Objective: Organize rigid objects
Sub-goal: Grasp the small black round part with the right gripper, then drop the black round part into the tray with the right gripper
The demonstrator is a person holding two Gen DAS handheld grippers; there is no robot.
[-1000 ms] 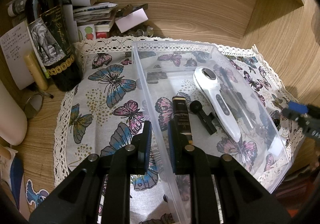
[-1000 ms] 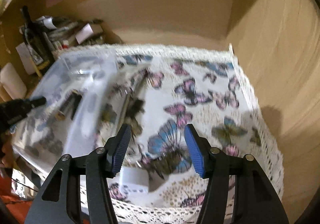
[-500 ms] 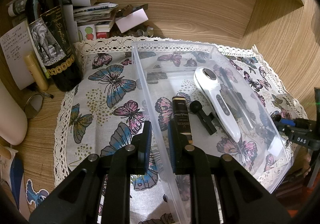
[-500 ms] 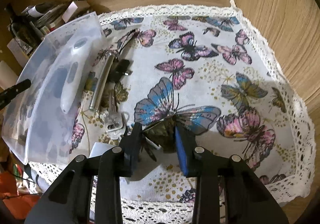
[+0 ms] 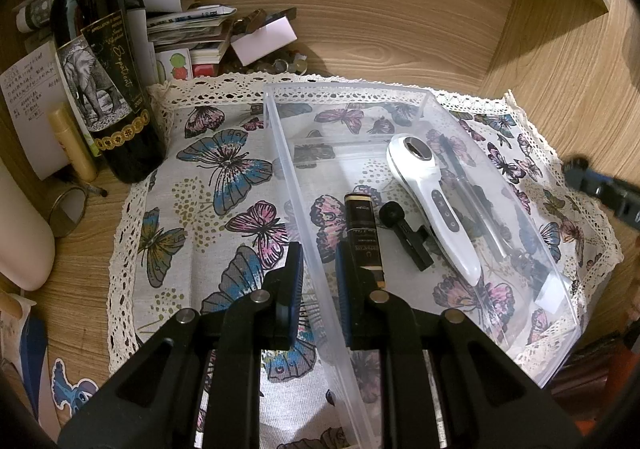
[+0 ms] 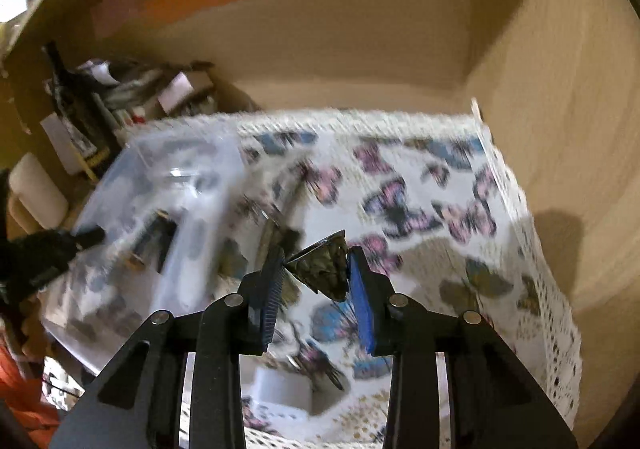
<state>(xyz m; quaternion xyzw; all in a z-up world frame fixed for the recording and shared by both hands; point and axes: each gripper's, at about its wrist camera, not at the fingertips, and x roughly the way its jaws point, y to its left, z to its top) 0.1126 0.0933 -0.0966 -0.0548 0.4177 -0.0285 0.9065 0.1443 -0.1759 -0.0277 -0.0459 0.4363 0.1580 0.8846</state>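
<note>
My left gripper (image 5: 318, 269) is shut on the left wall of a clear plastic bin (image 5: 304, 205) standing on the butterfly cloth. Inside the bin lie a white handheld device (image 5: 434, 201), a black-and-gold tube (image 5: 362, 239) and a small black clip mic (image 5: 406, 235). My right gripper (image 6: 316, 269) is shut on a small dark triangular object (image 6: 324, 267), held above the cloth to the right of the bin (image 6: 168, 185). The right wrist view is blurred by motion. A metal rod and other small items (image 6: 276, 225) lie on the cloth beside the bin.
A wine bottle (image 5: 102, 89), stacked papers and cards (image 5: 188, 33), a cream tube (image 5: 72, 145) and a small round mirror (image 5: 68, 205) crowd the back left. Wooden walls close the back and right. A white card (image 6: 280, 389) lies near the cloth's front edge.
My right gripper closed on the dark triangular object on the cloth, then lifted it and tilted upward. My left gripper stayed clamped on the bin wall.
</note>
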